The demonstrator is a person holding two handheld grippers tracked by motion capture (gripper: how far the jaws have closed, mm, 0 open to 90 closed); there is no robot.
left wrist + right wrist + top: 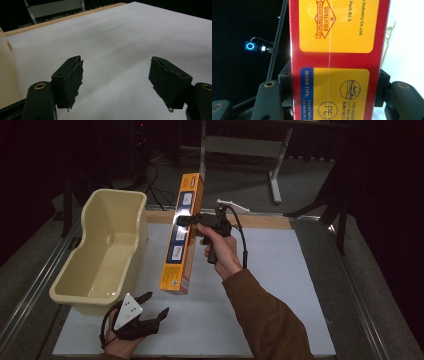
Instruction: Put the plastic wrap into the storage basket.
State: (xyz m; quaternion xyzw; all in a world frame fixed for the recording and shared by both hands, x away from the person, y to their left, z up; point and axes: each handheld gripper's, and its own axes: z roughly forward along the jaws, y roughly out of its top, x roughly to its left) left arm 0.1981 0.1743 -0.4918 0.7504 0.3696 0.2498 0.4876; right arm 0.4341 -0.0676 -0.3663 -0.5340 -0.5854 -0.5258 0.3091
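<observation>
Long orange box [181, 235]: pinched mid-length by right gripper [192, 221], lifted off white surface [280, 285] beside cream tub [107, 247]; left gripper [150, 312] fingers spread, empty; likely next: lowering into tub.

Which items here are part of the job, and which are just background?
In use:
- long orange box, clamped in the right tool
- cream tub beside it, likely its destination
- left tool, open and idle

Background:
- white table cover
- metal stand behind
</observation>
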